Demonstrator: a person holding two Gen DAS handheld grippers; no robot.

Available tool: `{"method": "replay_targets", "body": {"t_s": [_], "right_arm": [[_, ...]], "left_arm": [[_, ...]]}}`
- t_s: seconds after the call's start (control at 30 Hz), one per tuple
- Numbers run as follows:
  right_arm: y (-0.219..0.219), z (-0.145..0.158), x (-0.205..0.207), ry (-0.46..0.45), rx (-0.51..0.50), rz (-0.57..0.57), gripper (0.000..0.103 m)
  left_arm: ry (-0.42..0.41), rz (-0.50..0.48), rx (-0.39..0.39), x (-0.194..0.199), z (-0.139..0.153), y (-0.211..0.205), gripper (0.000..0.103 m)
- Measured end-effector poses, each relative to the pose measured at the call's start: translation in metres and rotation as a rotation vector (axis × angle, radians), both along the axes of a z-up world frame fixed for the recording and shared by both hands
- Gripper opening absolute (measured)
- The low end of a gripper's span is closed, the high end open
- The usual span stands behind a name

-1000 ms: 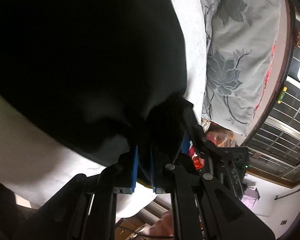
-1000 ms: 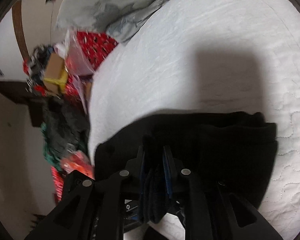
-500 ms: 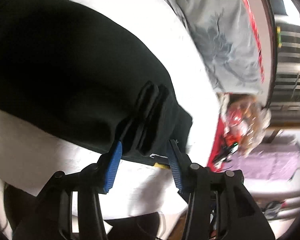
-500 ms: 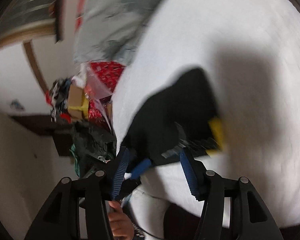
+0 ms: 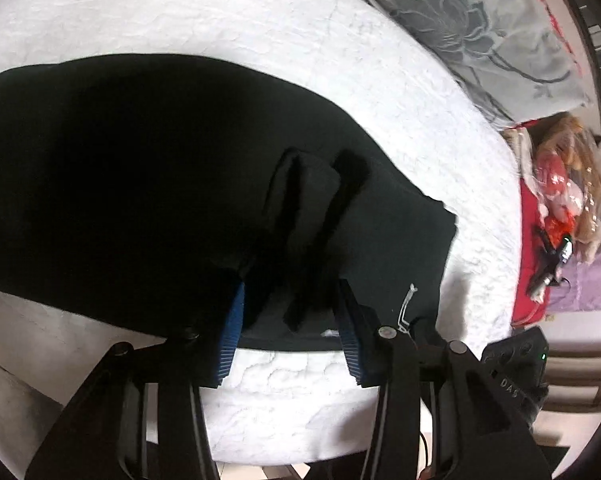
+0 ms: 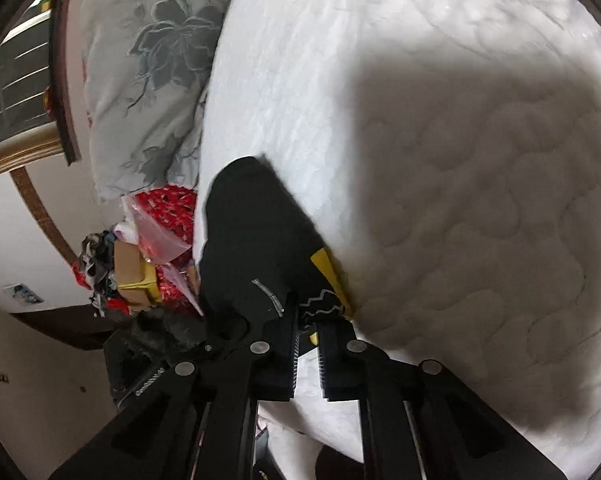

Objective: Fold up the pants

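The black pants (image 5: 132, 168) lie folded on the white quilted bed (image 5: 260, 20). In the left wrist view my left gripper (image 5: 290, 320) is open, its blue pads either side of a raised ridge of black cloth (image 5: 312, 208) at the pants' near edge, not pinching it. In the right wrist view my right gripper (image 6: 307, 334) has its jaws close together over the near corner of the pants (image 6: 256, 240), by a yellow tag (image 6: 326, 264). A thin edge of cloth seems to sit between the fingertips, but I cannot tell whether it is gripped.
A grey flowered duvet (image 5: 480, 28) lies at the head of the bed. Red bags and clutter (image 6: 156, 232) sit on the floor beside the bed. The bed's near edge (image 5: 300, 420) runs just under my left gripper.
Both grippers let go of the pants and opened half a second ago. My left gripper has stayed open at the pants' edge. My right gripper's jaws have come nearly together at the corner.
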State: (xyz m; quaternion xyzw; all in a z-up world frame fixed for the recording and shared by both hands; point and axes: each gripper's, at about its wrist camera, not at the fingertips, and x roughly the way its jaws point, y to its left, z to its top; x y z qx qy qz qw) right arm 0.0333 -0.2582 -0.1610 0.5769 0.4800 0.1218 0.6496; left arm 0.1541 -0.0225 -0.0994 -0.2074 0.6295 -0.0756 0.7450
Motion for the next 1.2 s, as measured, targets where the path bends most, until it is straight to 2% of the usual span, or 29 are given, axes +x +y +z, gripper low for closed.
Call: {"method": "replay_targets", "body": {"t_s": [0.13, 0.27, 0.4, 0.5, 0.6, 0.67, 0.87, 1.0, 1.1, 1.2], "right_arm": [[-0.003, 0.035, -0.009, -0.068, -0.037, 0.054, 0.017], [0.02, 0.084, -0.008, -0.175, -0.199, 0.147, 0.027], [0.087, 0.117, 0.0, -0.278, -0.392, 0.308, 0.04], [0.155, 0.13, 0.004, -0.355, -0.537, 0.456, 0.042], [0.222, 0.135, -0.005, -0.452, -0.687, 0.586, 0.042], [0.269, 0.136, -0.011, -0.531, -0.775, 0.656, 0.047], [0.367, 0.136, -0.02, -0.707, -0.927, 0.722, 0.062], [0.41, 0.128, -0.018, -0.765, -1.009, 0.714, 0.071], [0.432, 0.113, -0.015, -0.76, -1.072, 0.705, 0.072], [0.446, 0.099, -0.013, -0.744, -1.144, 0.69, 0.072]], "left_arm": [[-0.009, 0.013, -0.062, -0.011, 0.016, 0.035, 0.042], [-0.05, 0.05, -0.075, -0.018, 0.041, 0.087, 0.042], [-0.083, 0.089, -0.057, -0.016, 0.06, 0.147, 0.043], [-0.081, 0.092, -0.003, -0.015, 0.067, 0.193, 0.044], [-0.055, 0.086, 0.024, -0.009, 0.062, 0.233, 0.044], [-0.032, 0.075, 0.006, -0.005, 0.055, 0.252, 0.044], [0.031, -0.005, -0.084, 0.033, 0.032, 0.282, 0.044], [0.043, -0.09, -0.117, 0.058, 0.027, 0.282, 0.044], [0.057, -0.154, -0.103, 0.076, 0.021, 0.275, 0.044], [0.081, -0.224, -0.122, 0.089, 0.012, 0.268, 0.044]]}}
